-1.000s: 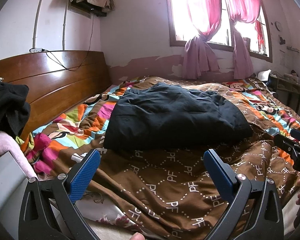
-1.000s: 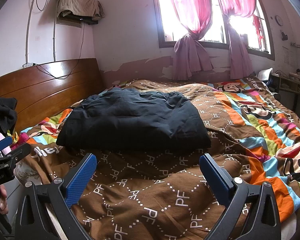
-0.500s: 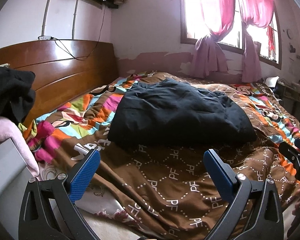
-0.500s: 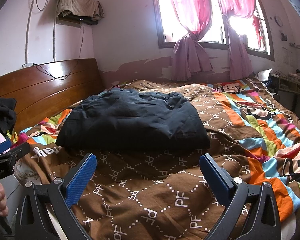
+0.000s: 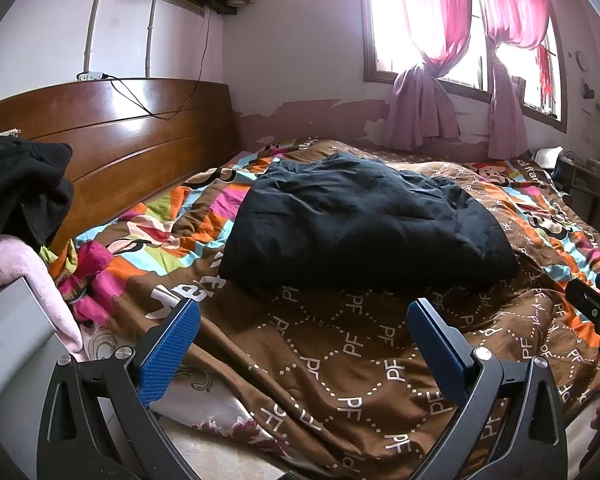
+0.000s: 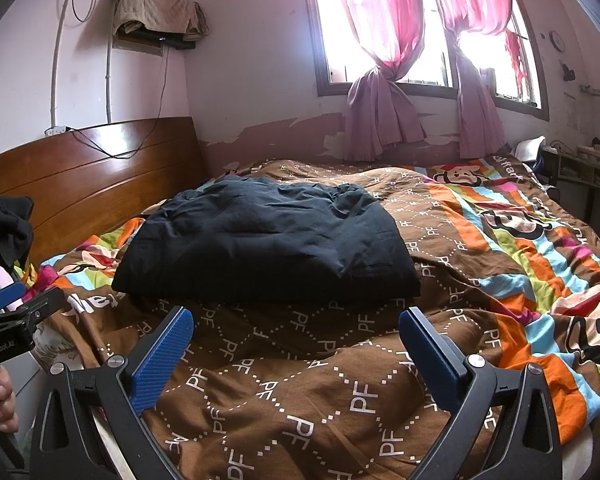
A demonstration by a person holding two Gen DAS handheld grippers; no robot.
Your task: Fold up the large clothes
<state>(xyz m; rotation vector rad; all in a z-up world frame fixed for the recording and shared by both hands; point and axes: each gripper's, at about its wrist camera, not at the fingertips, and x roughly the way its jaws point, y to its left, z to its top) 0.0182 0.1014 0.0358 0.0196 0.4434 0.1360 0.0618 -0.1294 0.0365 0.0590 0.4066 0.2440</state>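
A large black garment (image 5: 364,220) lies folded into a thick rectangle on the patterned quilt (image 5: 340,360); it also shows in the right wrist view (image 6: 268,244). My left gripper (image 5: 304,336) is open and empty, held over the near edge of the bed, short of the garment. My right gripper (image 6: 296,340) is open and empty, also short of the garment's near edge. The right gripper shows at the right edge of the left wrist view (image 5: 596,308), and the left gripper at the left edge of the right wrist view (image 6: 12,312).
A wooden headboard (image 5: 120,140) runs along the left. A pile of black clothes (image 5: 20,188) and pink fabric (image 5: 28,276) sits at the near left. A window with pink curtains (image 6: 384,60) is behind the bed. A shelf (image 6: 580,168) stands at far right.
My left gripper has swung to the left, so the headboard and clothes pile show more and the garment sits further right. The right gripper has hardly moved. Both stay open.
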